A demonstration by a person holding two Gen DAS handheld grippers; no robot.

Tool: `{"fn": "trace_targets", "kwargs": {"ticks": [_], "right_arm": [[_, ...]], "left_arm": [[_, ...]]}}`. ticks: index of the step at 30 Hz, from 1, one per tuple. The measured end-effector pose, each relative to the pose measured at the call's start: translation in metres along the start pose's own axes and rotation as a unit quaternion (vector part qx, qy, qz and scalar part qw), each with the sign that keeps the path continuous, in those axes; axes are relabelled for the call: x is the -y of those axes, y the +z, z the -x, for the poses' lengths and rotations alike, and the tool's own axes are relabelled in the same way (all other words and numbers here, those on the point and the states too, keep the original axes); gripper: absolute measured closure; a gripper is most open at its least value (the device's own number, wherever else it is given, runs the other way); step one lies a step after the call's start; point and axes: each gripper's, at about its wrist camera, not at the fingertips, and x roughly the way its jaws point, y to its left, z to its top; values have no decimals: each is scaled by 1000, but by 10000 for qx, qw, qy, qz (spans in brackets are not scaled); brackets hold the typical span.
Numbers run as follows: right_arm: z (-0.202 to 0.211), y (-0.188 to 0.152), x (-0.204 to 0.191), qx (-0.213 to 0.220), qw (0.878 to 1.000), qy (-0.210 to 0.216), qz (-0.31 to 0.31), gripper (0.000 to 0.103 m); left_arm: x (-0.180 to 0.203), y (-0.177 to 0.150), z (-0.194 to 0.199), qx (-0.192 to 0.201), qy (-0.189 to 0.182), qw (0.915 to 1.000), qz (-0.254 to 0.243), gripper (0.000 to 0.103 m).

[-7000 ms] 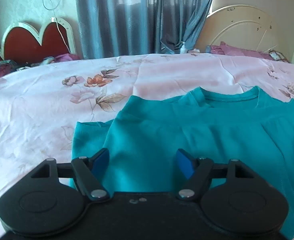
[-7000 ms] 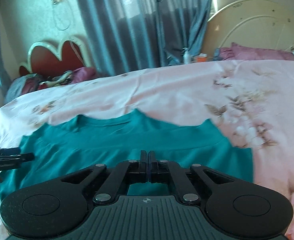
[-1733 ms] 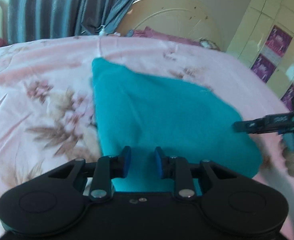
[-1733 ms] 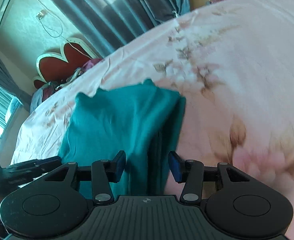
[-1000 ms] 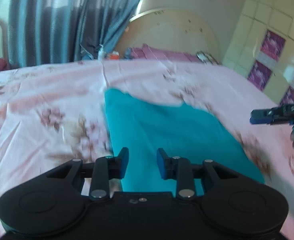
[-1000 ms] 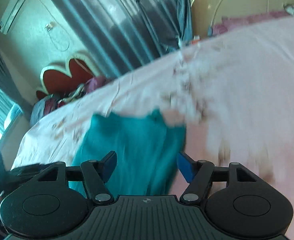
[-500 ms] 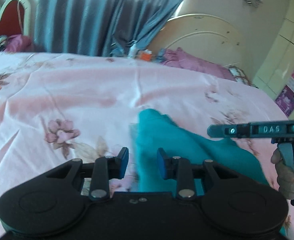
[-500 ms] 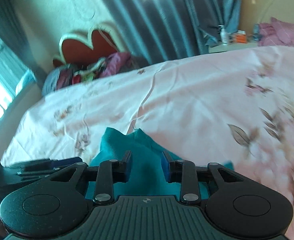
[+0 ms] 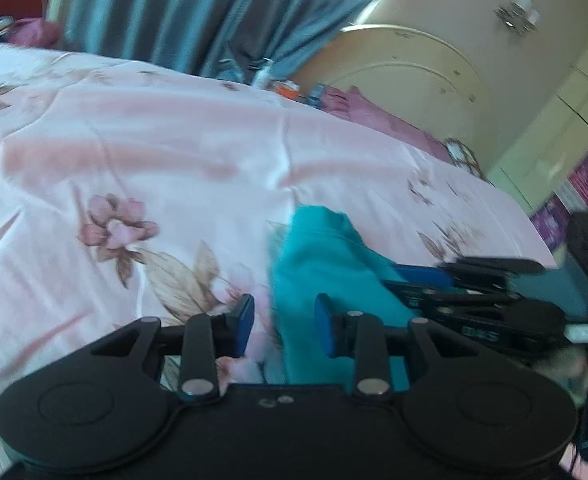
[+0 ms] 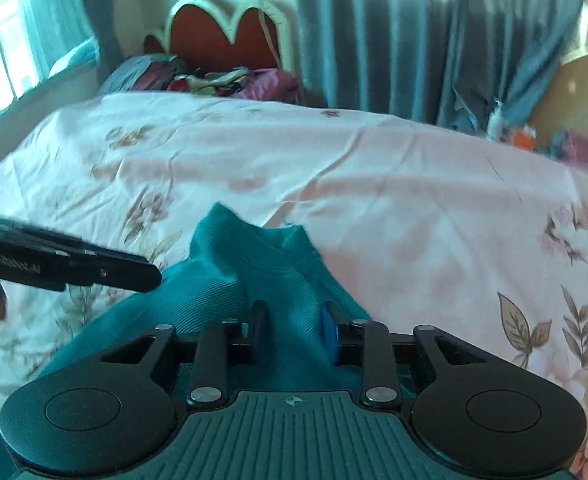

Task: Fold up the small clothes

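Note:
A teal shirt (image 9: 318, 256) lies folded into a narrow bundle on the pink floral bedspread (image 9: 134, 152). My left gripper (image 9: 282, 324) is open, low over the shirt's left edge, with fabric between the blue pads but not pinched. In the right wrist view the shirt (image 10: 230, 276) shows its collar end raised. My right gripper (image 10: 294, 328) is open over it, jaws straddling the cloth. Each gripper shows in the other's view: the right one (image 9: 474, 292) at the shirt's right side, the left one (image 10: 66, 264) at the left.
The bedspread (image 10: 374, 184) spreads wide around the shirt. Blue curtains (image 10: 414, 32) and a red headboard (image 10: 222, 36) stand behind, with piled clothes (image 10: 198, 76) at the far edge. A cream headboard (image 9: 406, 64) and bottles (image 9: 278, 80) are at the back right.
Both grippers have swung round and closed in on the shirt's collar end from either side. The shirt is bunched narrower than a second ago. The right gripper's jaws opened a little wider.

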Motion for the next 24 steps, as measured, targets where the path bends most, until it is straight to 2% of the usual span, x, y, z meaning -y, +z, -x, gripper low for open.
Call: {"fn": "trace_targets", "kwargs": {"ticks": [1,2,4,7,8,9,10,11,13,15,16,20,24], "right_arm": [[-2,1,2,-26,9999,78,-94,96],[-1,3,4,5,9998,73,-176,101],[12,10,4,322,9991,-194,-170,101],[23,21,5,813,9959,-281,-290,101],[16,22,6,750,9963,-299,-307,101],[2,21,7,449,9979,-329,-321,101],[-15,17,8,29,9987,-363,-350,101],[-22,12,10,-90,9982,-385,-441,101],[-8,11,15,147,9952,-554,-798,100],[19,6,21,538,9900,-732,-1078,88],[30,3,26,622,9882,-625,-1252,77],[47,-5,25,513,9891,-626,-1228,77],[60,-13,20,510,9889,-706,-1205,77]], "left_arm": [[4,-1,-1,-54,-5,9999,-93,72],[8,-2,-1,-54,-5,9997,-226,74],[16,2,2,182,193,9989,-391,76],[26,12,1,482,195,9973,-527,74],[29,15,-5,412,243,9970,-606,74],[32,15,-14,283,382,9963,-720,74],[34,14,-23,62,524,9953,-815,73],[34,12,-30,-135,662,9937,-891,70],[38,5,-21,24,789,9912,-1058,71],[41,0,-8,142,742,9904,-1154,71],[43,-3,-4,153,747,9899,-1194,71],[58,-11,3,169,789,9868,-1401,71],[64,-9,-2,170,840,9871,-1351,71]]}}
